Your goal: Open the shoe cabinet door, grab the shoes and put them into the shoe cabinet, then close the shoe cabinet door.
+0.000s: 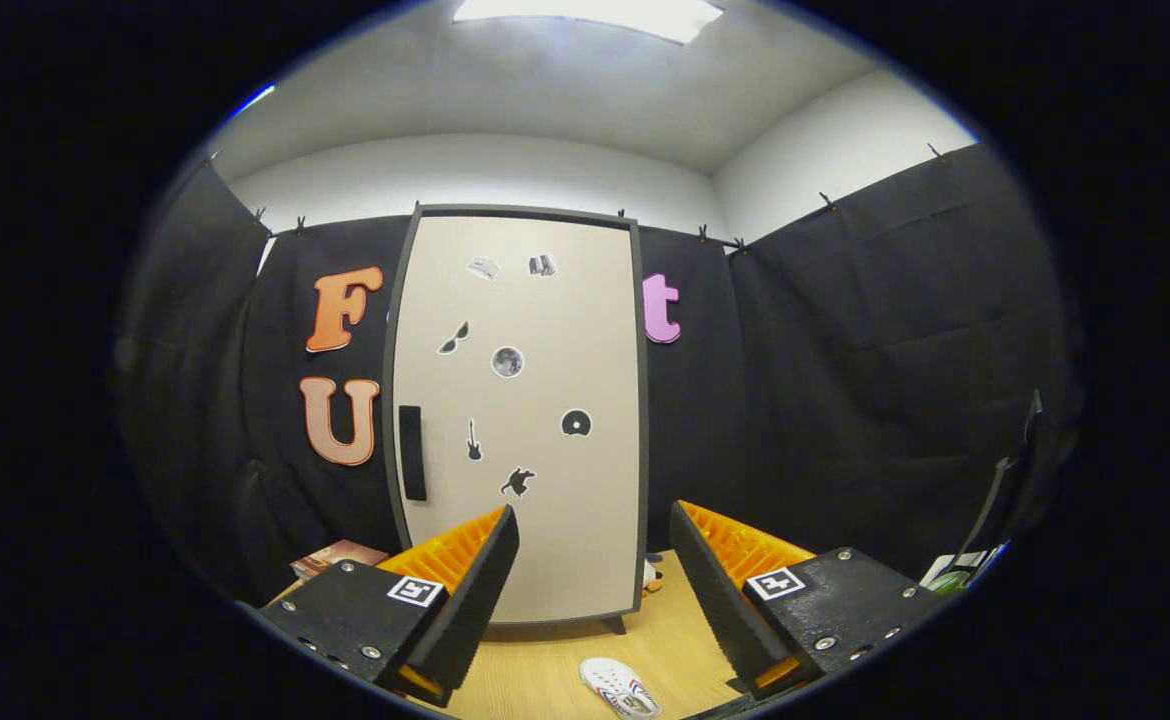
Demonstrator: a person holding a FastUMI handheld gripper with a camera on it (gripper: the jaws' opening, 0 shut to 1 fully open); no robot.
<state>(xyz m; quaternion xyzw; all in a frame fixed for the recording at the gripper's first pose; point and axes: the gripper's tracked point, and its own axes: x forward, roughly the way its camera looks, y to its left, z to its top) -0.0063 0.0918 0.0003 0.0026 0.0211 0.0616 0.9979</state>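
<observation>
A booth walled with black cloth is seen under a white ceiling, with a pale wooden table [535, 680] as the working surface. The hand-held gripper [595, 570] is held above the table with its fingers spread wide apart, and nothing is gripped between them. A small square marker is carried on the body of each finger.

Low between the fingers, close to the camera, a white shoe [621, 688] is seen lying on the table, touched by neither finger. It is marked with small coloured details that cannot be made out.

Beyond the fingers, at the far side of the table, the shoe cabinet [520, 420] is stood upright against the cloth wall. Its door [565, 480] is shut, a light panel set in a dark frame. A dark upright handle [412, 452] is fixed near the door's left edge. Several small dark stickers [508, 361] are scattered over the panel.

Just right of the cabinet's foot, a small white and orange object [651, 578] is partly hidden behind the right finger. Left of the cabinet, beyond the left finger, a flat brownish book [337, 557] is laid on the table. Far to the right, a dark stand [1005, 490] is leaned near the wall.
</observation>
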